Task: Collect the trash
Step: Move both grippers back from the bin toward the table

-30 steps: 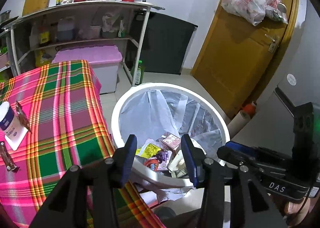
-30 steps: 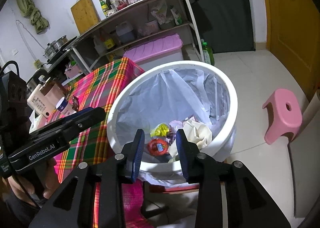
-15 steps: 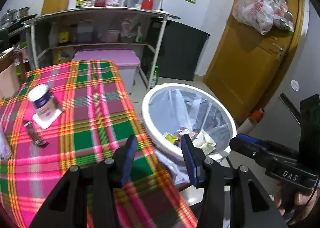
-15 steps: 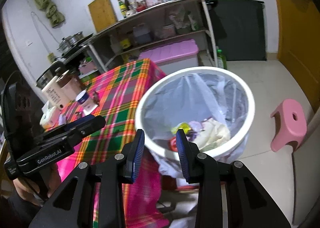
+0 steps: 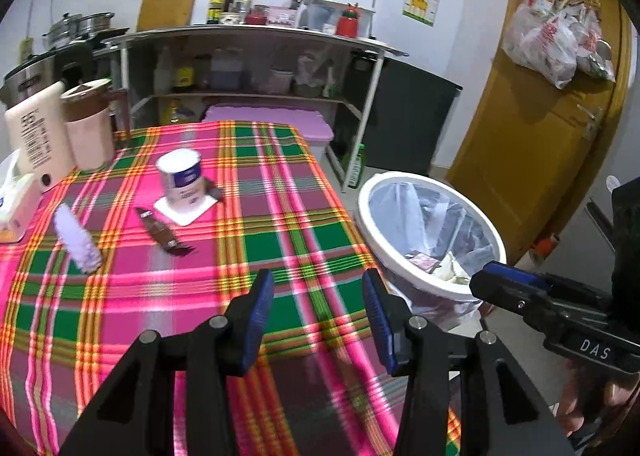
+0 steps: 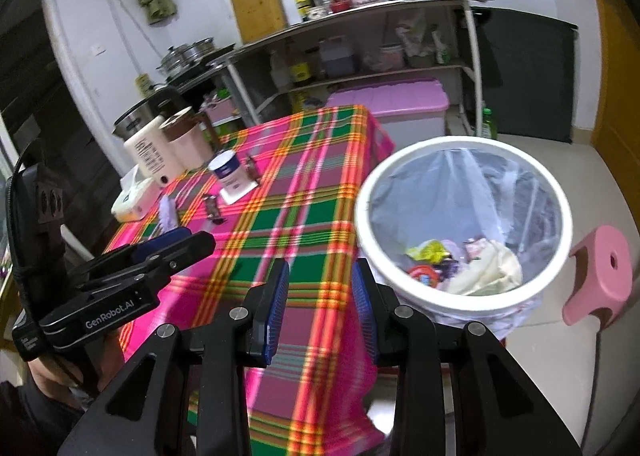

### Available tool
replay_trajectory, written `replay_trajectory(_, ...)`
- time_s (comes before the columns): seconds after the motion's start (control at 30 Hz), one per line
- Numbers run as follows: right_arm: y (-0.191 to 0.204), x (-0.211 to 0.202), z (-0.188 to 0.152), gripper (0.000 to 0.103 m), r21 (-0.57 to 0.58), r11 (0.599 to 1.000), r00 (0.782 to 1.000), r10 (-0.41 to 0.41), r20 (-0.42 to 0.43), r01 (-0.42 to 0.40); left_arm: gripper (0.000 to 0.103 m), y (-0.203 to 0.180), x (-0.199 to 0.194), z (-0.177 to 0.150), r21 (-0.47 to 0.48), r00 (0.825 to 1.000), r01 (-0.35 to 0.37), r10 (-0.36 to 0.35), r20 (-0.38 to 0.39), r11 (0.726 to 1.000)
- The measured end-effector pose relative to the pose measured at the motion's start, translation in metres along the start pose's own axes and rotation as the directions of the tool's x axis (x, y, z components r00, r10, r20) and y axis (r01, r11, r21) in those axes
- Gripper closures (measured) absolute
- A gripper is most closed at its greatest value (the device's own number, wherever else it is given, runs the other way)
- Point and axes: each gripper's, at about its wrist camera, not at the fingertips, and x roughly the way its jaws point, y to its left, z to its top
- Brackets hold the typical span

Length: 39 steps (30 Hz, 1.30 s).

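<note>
Left gripper [image 5: 318, 296] and right gripper [image 6: 320, 288] fingers apart, empty, over plaid-clothed bench [image 5: 200, 276] near edge, white round plastic-lined trash bin [image 5: 400, 180] beside its right edge

"DAS" on right gripper [image 5: 496, 280], "GenRobot.AI" on left gripper [image 6: 176, 246]

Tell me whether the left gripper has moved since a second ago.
Yes. The left gripper has swung away from the white trash bin, which earlier sat between its fingers and now lies to its right, and is over the plaid tablecloth.
</note>
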Motion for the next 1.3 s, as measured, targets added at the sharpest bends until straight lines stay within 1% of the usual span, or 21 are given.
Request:
replay_trajectory(0.27, 0.029, 0.015, -0.005, 0.069, -0.053, 0.998, 0.999, 0.034, -0.039, -0.036, 0.055, 0.024, -0.014, -0.010, -0.043, 0.999, -0.045, 0.046, 0.009, 0.998)
replay_trajectory(0.6, 0.050, 0.029, -0.008, 0.069, -0.103, 0.993, 0.996, 0.045, -0.072, -0.052, 0.055, 0.044, -0.020, -0.016, -0.082, 0.995, -0.095, 0.096, 0.011, 0.992)
replay_trajectory(1.07, 0.075, 0.049, -0.004, 0.069, -0.184, 0.981, 0.997, 0.045, -0.069, -0.057, 0.055, 0.075, -0.024, -0.020, -0.125, 0.988, -0.152, 0.155, 0.009, 0.980)
replay_trajectory(1.3, 0.085, 0.065, -0.002, 0.069, -0.206, 0.975, 0.994, 0.061, -0.091, -0.078, 0.055, 0.091, -0.022, -0.021, -0.146, 0.984, -0.177, 0.180, 0.001, 0.973)
